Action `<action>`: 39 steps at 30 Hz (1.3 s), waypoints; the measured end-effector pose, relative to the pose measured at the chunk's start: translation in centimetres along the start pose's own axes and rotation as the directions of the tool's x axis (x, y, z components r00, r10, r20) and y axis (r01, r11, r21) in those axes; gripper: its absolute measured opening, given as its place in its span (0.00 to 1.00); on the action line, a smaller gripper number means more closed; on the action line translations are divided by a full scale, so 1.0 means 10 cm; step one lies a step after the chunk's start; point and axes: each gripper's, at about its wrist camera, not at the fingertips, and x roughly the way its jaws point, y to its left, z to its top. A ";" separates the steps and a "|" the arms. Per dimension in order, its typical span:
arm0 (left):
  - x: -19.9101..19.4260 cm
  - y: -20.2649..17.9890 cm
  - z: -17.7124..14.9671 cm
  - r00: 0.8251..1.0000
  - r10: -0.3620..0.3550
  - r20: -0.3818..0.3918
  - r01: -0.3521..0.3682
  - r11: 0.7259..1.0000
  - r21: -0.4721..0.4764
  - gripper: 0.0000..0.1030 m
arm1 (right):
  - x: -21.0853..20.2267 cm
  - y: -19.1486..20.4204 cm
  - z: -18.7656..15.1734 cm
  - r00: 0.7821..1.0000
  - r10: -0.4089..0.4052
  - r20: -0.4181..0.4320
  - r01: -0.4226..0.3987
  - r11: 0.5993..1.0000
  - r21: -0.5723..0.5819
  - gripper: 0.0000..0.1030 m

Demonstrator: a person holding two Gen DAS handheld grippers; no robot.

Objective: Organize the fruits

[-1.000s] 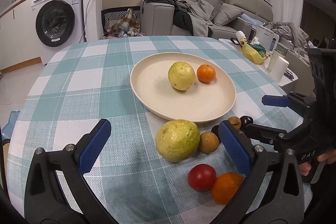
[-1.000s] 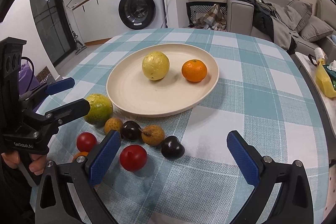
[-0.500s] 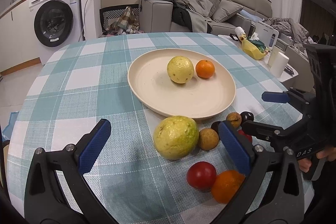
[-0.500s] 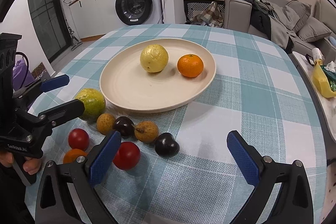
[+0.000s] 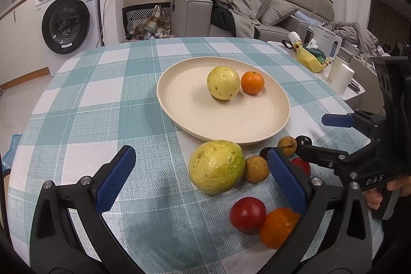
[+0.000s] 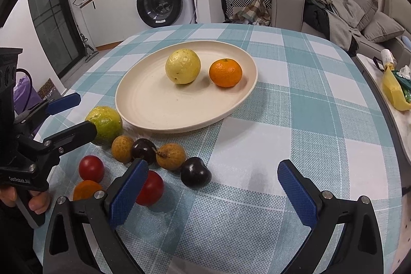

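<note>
Cream plate (image 5: pixel 179 104) mid-frame holds one yellow guava (image 5: pixel 223 83) and one mandarin (image 5: pixel 252 82), just beside each other. Left gripper (image 5: pixel 200 179) and right gripper (image 6: pixel 213 184) both released, empty.

Readable text: "DAS" in white letters on the black body of the right gripper (image 5: pixel 336 135), lower right of the left wrist view. Pale lettering on the black body of the left gripper (image 6: pixel 73 114), lower left of the right wrist view, too small to read. White front-loading washing machine (image 5: pixel 69 17) labels illegible.
</note>
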 end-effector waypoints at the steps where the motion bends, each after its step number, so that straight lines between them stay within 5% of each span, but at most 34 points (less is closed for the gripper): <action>1: 0.01 0.00 -0.01 1.000 0.000 -0.001 0.000 1.000 -0.003 0.99 | -0.01 -0.01 0.00 1.000 0.000 0.000 0.000 1.000 0.003 1.00; 14: 0.03 0.03 -0.03 1.000 0.001 -0.008 -0.001 1.000 -0.011 0.99 | -0.06 -0.11 -0.04 0.999 0.004 -0.044 -0.004 1.000 -0.004 0.98; 22: 0.04 0.03 -0.07 1.000 0.001 -0.013 -0.001 1.000 -0.012 0.99 | 0.02 -0.08 -0.08 0.997 -0.016 -0.077 0.014 0.999 -0.029 0.88; 39: 0.08 0.01 -0.07 0.999 -0.003 -0.038 0.003 1.000 -0.007 0.99 | 0.04 0.09 -0.10 0.998 0.036 -0.043 -0.039 0.997 -0.071 0.40</action>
